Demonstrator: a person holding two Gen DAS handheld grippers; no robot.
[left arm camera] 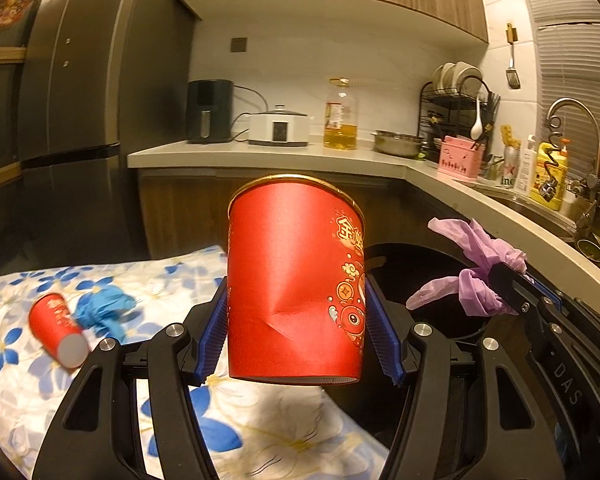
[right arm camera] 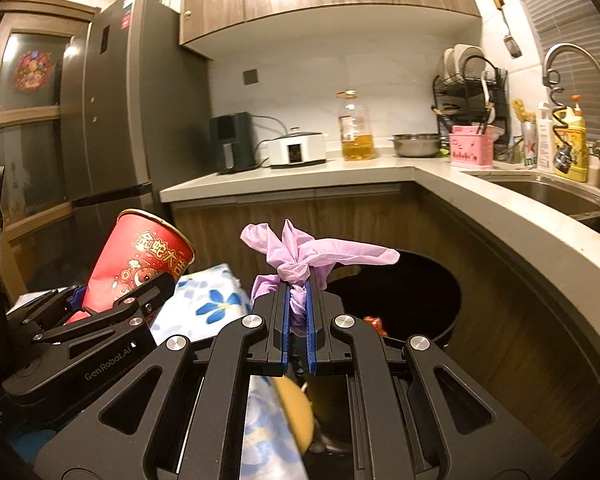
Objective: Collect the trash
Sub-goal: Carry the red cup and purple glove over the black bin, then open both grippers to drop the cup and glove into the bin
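Two grippers carry trash here. Nearest in the left wrist view, the left gripper [left arm camera: 296, 320] has its blue pads pressed on both sides of a dented red paper cup [left arm camera: 294, 280], held upright above the edge of a table covered by a blue-flowered cloth [left arm camera: 28, 344]. The right gripper [right arm camera: 299, 304] has its jaws nearly together, pinching a crumpled purple disposable glove [right arm camera: 300, 256] whose loose ends fan out above the pads. Just beyond both grippers gapes a black trash bin [right arm camera: 432, 300], with something orange-red showing inside. On the cloth, well left of the held cup, a second red paper cup [left arm camera: 58, 330] lies on its side, touching a crumpled blue glove [left arm camera: 104, 312]. Farther back runs the kitchen counter [left arm camera: 260, 156], bearing an oil bottle [left arm camera: 341, 114], with a grey refrigerator [left arm camera: 80, 80] at left.
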